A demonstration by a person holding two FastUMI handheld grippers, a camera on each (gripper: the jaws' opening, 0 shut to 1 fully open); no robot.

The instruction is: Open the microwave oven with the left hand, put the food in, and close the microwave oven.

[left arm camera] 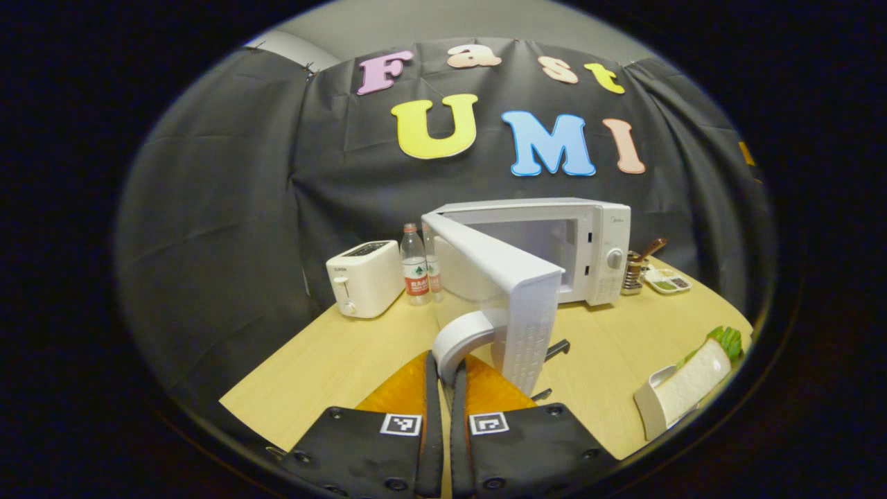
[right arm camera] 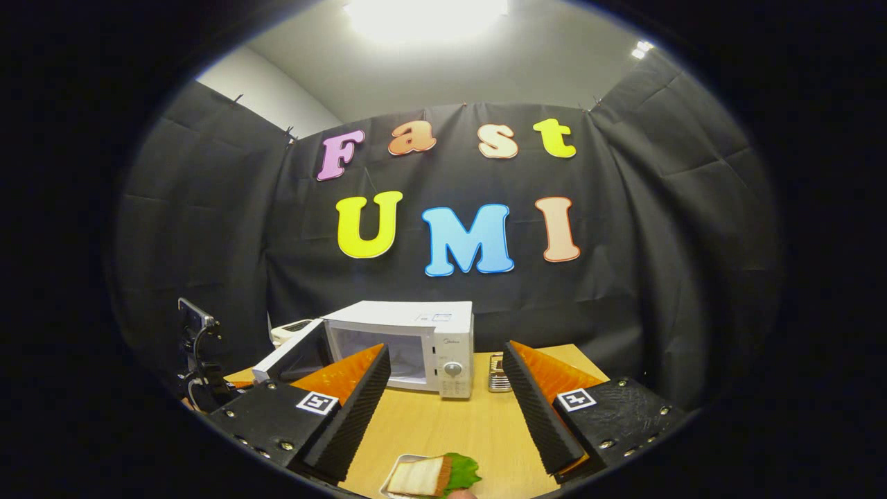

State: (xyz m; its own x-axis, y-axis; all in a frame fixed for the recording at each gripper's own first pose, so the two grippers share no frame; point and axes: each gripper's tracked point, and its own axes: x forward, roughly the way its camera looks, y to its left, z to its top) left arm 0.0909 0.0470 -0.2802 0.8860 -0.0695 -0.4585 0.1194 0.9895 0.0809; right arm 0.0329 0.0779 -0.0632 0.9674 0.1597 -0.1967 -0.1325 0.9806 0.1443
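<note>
The white microwave [left arm camera: 596, 235] stands at the back of the wooden table [left arm camera: 346, 360], its door [left arm camera: 516, 291] swung wide open toward me. My left gripper [left arm camera: 443, 362] is shut on the door's curved white handle [left arm camera: 461, 336]. The food is a sandwich with lettuce [left arm camera: 696, 378] on a white plate [left arm camera: 648, 409] at the right table edge. In the right gripper view the sandwich [right arm camera: 423, 477] lies just below and ahead of my open right gripper [right arm camera: 443, 350], with nothing between its fingers. The microwave [right arm camera: 436, 326] and its open door [right arm camera: 291, 357] stand farther off.
A white toaster [left arm camera: 365, 277] and two water bottles [left arm camera: 416, 265] stand left of the microwave. A utensil holder [left arm camera: 636, 267] and a small dish [left arm camera: 666, 281] sit to its right. A dark rig with cables [right arm camera: 197, 346] shows by the open door.
</note>
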